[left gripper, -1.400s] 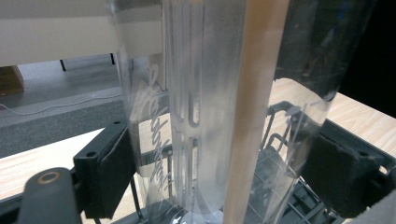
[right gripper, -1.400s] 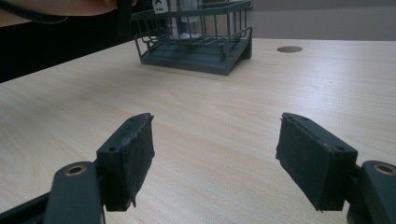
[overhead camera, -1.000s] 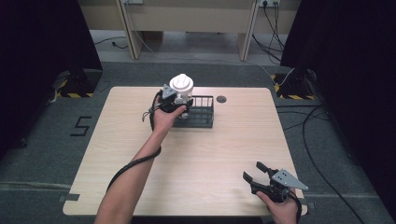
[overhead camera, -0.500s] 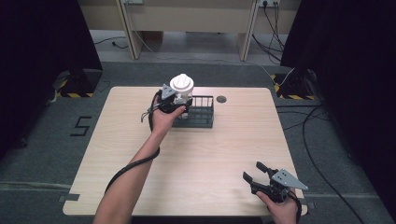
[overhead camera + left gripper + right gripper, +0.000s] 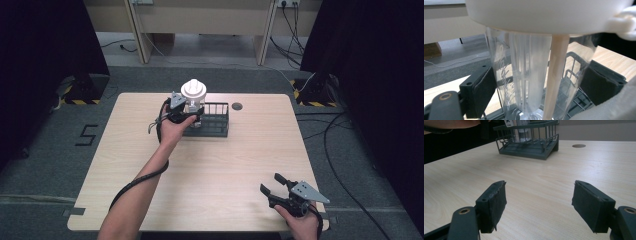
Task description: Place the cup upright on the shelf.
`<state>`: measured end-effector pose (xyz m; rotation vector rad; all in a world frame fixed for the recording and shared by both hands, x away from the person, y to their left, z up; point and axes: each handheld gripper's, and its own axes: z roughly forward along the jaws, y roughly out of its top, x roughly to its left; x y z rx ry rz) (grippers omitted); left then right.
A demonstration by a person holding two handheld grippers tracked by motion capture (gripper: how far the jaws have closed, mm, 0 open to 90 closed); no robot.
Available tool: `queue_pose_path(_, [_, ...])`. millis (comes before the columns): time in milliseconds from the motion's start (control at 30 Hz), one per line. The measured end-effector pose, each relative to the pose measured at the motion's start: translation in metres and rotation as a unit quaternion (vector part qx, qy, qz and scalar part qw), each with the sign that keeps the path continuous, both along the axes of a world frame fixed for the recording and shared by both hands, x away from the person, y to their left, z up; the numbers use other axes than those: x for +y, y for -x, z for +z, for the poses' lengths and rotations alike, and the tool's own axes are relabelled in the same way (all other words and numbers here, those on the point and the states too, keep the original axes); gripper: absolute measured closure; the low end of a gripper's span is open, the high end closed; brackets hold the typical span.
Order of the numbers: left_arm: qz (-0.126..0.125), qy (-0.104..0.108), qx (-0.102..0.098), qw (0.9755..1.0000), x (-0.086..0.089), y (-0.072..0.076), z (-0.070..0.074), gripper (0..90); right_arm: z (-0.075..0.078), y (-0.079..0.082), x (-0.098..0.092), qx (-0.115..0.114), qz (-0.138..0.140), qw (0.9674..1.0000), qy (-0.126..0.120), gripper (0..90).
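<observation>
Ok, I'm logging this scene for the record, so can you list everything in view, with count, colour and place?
Cup: one, clear plastic with a white lid, standing at the left end of the rack, between the left claw's pads.
Rack: one, dark wire, far middle of the table.
Table: one, light wood, with a round cable hole near its far edge.
Left claw: one, black, pads set against the cup's sides.
Right claw: one, black, open, at the near right corner, holding nothing.

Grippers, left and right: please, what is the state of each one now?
Left gripper: closed on the clear cup with a white lid, at the wire basket.
Right gripper: open, holding nothing, low over the table.
</observation>
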<state>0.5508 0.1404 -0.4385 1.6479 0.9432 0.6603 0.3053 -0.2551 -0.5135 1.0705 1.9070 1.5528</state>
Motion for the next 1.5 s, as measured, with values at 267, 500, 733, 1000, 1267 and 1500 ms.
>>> queue_pose_path(267, [-0.003,0.000,-0.005,1.0000,0.008,0.012,0.003,14.3,0.000,0.000,0.000,-0.002,0.000,1.0000,0.003,27.6])
queue_pose_path(500, [-0.003,0.001,-0.010,0.9999,0.019,0.026,0.009,14.3,0.000,0.000,0.000,0.001,-0.002,1.0000,0.002,27.6])
queue_pose_path(733, [-0.003,0.001,-0.008,1.0000,0.028,0.042,0.008,14.3,0.000,0.000,0.000,0.001,-0.003,1.0000,0.000,27.5])
queue_pose_path(1000, [-0.006,-0.001,-0.007,1.0000,0.041,0.065,0.004,14.3,0.000,0.000,0.000,0.001,-0.003,1.0000,0.000,27.5])
queue_pose_path(1267, [0.007,-0.001,-0.009,0.9999,0.072,0.094,0.000,14.3,0.000,0.000,0.000,0.002,-0.005,1.0000,0.002,27.5])
queue_pose_path(1500, [0.020,0.000,-0.008,0.9998,0.101,0.123,-0.008,14.3,0.000,0.000,0.000,0.002,-0.005,1.0000,0.003,27.5])
